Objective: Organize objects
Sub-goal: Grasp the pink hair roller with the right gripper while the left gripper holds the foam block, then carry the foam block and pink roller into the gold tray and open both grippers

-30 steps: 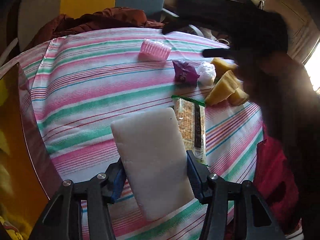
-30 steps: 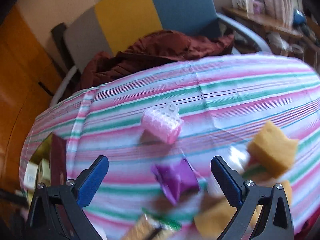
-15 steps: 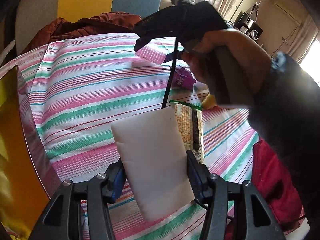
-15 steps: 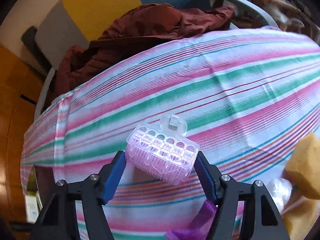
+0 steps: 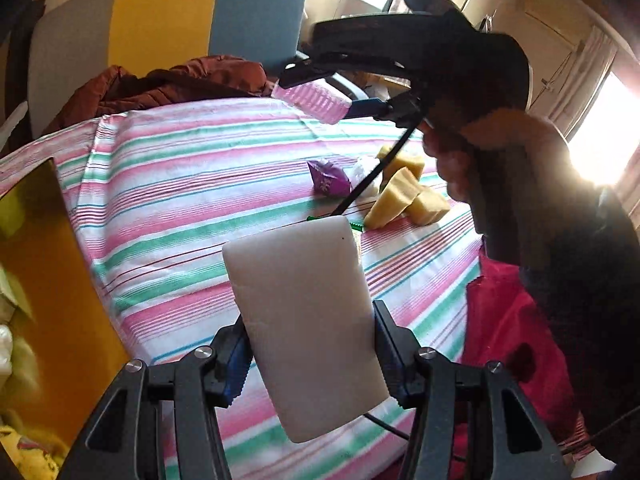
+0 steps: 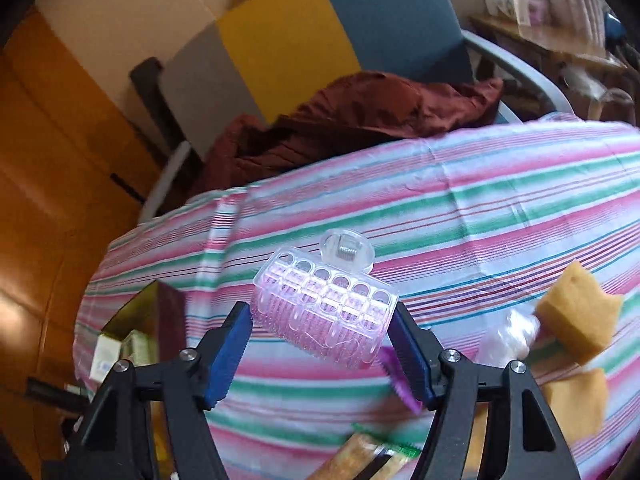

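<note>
Left claw [image 5: 310,354]: clamped on white block [image 5: 304,320], which stands upright between the blue pads, top edge at 12 o'clock, clear of the striped table [image 5: 168,216].
Right claw [image 6: 320,346]: gripping pink hair roller [image 6: 326,314] crosswise between both pads, clip tab at 12 o'clock, above the table.
Farther, 2 o'clock: yellow sponges [image 5: 404,196], purple wrapper [image 5: 328,178].

- the tablecloth [image 6: 480,208] is striped in pink, green, white and thin blue and red lines.
- the hair clip [image 6: 326,310] is seen as clear pink.
- the block [image 5: 308,320] is plain white.
- the sponges [image 5: 404,196] are yellow.
- the wrapper [image 5: 328,177] is purple.
- the gripper pads [image 6: 226,360] are coloured blue.
</note>
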Available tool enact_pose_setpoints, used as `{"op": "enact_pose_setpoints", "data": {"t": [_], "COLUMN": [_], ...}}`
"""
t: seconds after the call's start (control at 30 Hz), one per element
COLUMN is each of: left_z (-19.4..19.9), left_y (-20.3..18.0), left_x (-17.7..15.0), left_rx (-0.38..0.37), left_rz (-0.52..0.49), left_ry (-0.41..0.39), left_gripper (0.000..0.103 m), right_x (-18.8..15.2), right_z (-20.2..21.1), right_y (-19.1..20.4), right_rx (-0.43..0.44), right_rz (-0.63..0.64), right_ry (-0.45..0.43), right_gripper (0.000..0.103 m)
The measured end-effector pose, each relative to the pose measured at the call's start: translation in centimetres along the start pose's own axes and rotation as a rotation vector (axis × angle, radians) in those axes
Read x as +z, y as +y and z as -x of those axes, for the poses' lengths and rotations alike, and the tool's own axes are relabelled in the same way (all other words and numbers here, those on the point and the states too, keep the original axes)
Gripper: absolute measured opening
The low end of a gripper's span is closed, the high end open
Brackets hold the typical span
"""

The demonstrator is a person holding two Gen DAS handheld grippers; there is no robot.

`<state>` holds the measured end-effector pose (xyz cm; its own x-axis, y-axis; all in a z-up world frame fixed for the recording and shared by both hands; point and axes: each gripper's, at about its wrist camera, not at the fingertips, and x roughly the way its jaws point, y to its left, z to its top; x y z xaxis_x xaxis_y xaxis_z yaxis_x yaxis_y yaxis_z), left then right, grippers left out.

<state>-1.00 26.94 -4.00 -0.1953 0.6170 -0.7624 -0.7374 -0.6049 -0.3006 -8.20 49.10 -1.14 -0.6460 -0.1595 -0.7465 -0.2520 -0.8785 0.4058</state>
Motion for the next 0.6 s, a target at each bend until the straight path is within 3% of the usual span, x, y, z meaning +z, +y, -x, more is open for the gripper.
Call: {"op": "enact_pose_setpoints", "data": {"t": [0.37,0.6], "left_z": [7.5,12.2], "left_y": [3.8,7.2], "left_x": [-2.7,-4.5], "left_rx": [0.040,0.095], "left_rz": [0.094,0.183], "left_ry": [-0.108,-0.196], "left_gripper": [0.055,0.055], "right_x": [-2.1,-4.1], "right_z": [5.5,4.4], "right_y": [4.3,8.9], "right_rx": [0.083,0.162], "right_rz": [0.078,0.172], "right_ry": [-0.107,-0.046], "right_gripper": [0.070,0.070]}}
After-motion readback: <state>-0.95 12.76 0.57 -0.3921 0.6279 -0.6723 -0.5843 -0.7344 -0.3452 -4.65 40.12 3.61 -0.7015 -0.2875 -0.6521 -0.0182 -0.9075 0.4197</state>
